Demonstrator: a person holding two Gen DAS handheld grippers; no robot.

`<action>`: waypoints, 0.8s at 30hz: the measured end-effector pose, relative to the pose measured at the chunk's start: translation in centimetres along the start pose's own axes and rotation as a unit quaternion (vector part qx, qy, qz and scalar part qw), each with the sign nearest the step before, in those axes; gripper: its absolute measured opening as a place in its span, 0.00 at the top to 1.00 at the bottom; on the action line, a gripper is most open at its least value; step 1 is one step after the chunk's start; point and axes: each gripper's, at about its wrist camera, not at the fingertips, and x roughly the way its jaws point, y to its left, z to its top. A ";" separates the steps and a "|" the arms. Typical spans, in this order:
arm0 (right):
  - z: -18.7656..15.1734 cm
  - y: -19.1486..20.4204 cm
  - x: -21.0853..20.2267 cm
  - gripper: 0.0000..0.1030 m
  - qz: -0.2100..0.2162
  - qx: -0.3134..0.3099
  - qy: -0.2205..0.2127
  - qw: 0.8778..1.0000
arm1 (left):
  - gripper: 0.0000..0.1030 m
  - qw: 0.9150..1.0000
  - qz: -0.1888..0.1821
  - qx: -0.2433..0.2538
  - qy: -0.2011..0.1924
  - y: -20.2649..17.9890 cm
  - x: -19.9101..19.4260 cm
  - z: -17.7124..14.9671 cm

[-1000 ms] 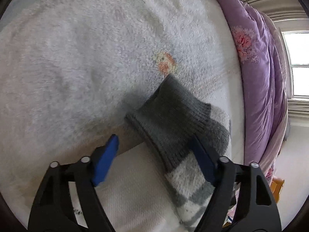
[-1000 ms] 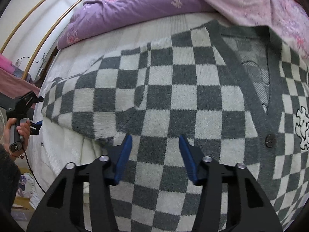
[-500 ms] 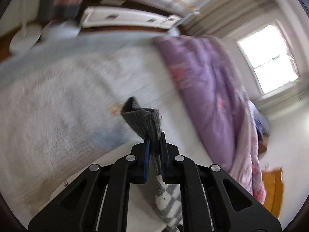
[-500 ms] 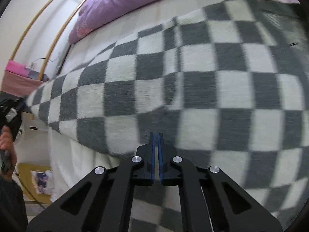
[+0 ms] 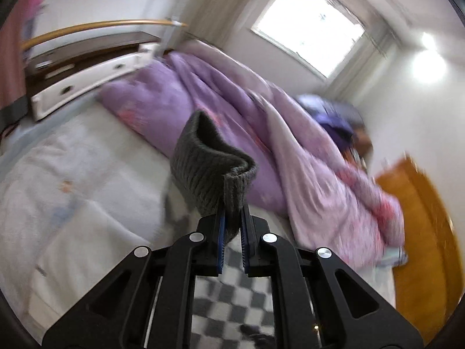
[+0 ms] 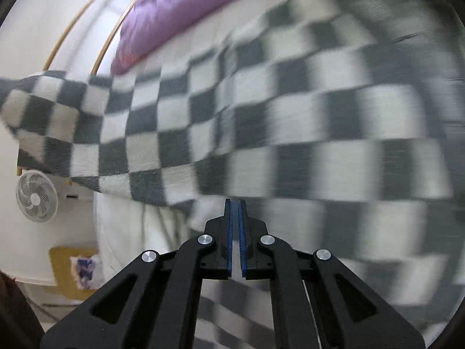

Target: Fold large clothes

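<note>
The garment is a grey-and-white checked knitted cardigan (image 6: 290, 122) spread over a white bed. My left gripper (image 5: 232, 226) is shut on its grey ribbed sleeve cuff (image 5: 209, 171) and holds it lifted above the bed; checked fabric (image 5: 232, 305) hangs below the fingers. My right gripper (image 6: 235, 218) is shut low at the cardigan's near edge; blur hides whether fabric lies between its blue pads. The sleeve (image 6: 52, 116) rises at the left of the right wrist view.
A purple and pink duvet (image 5: 261, 122) is heaped along the far side of the white fleece bed cover (image 5: 72, 180). A white headboard (image 5: 87, 78), a window (image 5: 311, 26) and an orange door (image 5: 421, 232) surround the bed. A white fan (image 6: 36, 199) stands on the floor.
Both grippers went from open to shut. The left one closed on the sleeve cuff and lifted it up off the bed. The right one closed at the cardigan's edge and the sleeve rose at left.
</note>
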 end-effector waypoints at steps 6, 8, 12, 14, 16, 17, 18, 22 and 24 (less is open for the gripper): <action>-2.1 -11.2 -13.0 0.96 -0.059 0.026 -0.092 0.994 | 0.91 0.996 -0.022 0.074 0.047 -12.9 7.3 -7.8; -2.7 -14.7 -16.6 0.94 -0.074 0.044 -0.112 0.990 | 0.91 0.994 -0.020 0.096 0.053 -16.9 9.7 -11.0; -5.0 -22.7 -24.2 0.93 -0.125 0.088 -0.156 0.976 | 0.91 0.988 -0.012 0.124 0.097 -23.2 15.5 -17.0; -6.1 -25.8 -26.8 0.93 -0.145 0.112 -0.175 0.968 | 0.91 0.981 -0.003 0.147 0.125 -26.0 18.2 -21.3; -7.5 -29.6 -29.7 0.93 -0.166 0.142 -0.196 0.956 | 0.91 0.975 0.011 0.163 0.153 -27.9 20.8 -24.7; -8.2 -30.8 -30.9 0.93 -0.168 0.152 -0.205 0.952 | 0.91 0.971 0.013 0.167 0.170 -28.5 21.9 -26.4; -9.1 -32.9 -32.3 0.93 -0.171 0.170 -0.219 0.946 | 0.91 0.968 0.022 0.177 0.176 -29.0 22.6 -28.2; -11.9 -38.5 -35.9 0.92 -0.179 0.231 -0.259 0.921 | 0.91 0.957 0.049 0.203 0.201 -30.4 26.0 -32.6; -13.2 -41.4 -37.1 0.87 -0.171 0.271 -0.274 0.907 | 0.89 0.949 0.056 0.212 0.225 -30.3 26.9 -34.0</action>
